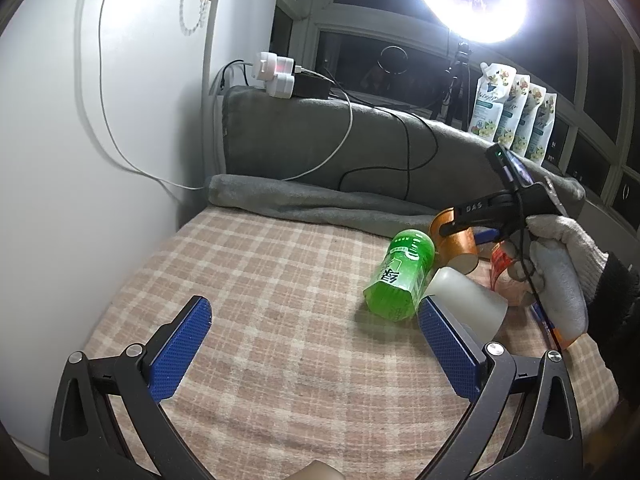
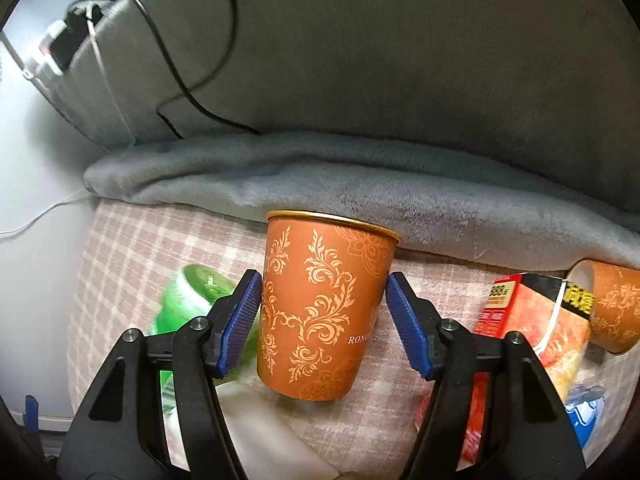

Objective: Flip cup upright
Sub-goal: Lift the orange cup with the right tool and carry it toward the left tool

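An orange paper cup with a gold leaf pattern (image 2: 320, 308) stands upright, rim up, on the plaid cloth (image 2: 132, 240). My right gripper (image 2: 324, 320) is around it, blue pads at both sides; the left pad touches the cup wall, and a narrow gap shows at the right pad. In the left wrist view the same cup (image 1: 456, 244) sits at the right behind the right gripper's black fingers. My left gripper (image 1: 316, 344) is open and empty, low over the plaid cloth, left of the clutter.
A green bottle (image 1: 400, 276) lies on its side beside a frosted white cup (image 1: 468, 300). A red snack box (image 2: 532, 320) and a second orange cup (image 2: 612, 308) on its side lie to the right. A grey blanket (image 2: 320, 176) and cables run along the back.
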`<state>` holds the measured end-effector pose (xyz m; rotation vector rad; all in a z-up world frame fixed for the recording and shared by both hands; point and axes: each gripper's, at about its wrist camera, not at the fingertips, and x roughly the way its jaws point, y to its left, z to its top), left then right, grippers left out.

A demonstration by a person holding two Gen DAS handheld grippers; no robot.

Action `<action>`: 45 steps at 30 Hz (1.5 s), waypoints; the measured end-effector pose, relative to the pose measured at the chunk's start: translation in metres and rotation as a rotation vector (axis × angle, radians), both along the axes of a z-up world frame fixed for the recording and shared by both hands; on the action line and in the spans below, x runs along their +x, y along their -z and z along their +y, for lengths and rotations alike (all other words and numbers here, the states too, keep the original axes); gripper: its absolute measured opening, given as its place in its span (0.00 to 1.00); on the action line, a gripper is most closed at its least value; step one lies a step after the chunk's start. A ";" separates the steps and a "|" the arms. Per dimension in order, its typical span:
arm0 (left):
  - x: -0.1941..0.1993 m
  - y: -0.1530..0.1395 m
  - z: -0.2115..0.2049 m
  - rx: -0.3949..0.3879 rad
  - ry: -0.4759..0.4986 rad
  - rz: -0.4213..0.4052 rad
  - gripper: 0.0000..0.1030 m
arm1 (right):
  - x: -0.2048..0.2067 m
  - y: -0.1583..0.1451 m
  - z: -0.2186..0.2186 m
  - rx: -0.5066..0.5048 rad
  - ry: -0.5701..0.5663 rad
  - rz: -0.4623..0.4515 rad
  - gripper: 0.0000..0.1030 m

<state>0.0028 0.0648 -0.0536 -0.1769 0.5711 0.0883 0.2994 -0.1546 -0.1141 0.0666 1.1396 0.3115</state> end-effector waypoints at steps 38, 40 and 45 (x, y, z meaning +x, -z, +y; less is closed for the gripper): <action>0.002 0.019 -0.064 -0.259 0.310 0.195 0.95 | -0.223 0.018 -0.075 0.242 -0.023 0.147 0.66; 0.004 0.023 -0.069 -0.283 0.333 0.220 0.94 | -0.225 0.023 -0.076 0.239 -0.016 0.153 0.67; 0.006 0.029 -0.079 -0.304 0.356 0.255 0.94 | -0.224 0.028 -0.074 0.244 -0.009 0.164 0.68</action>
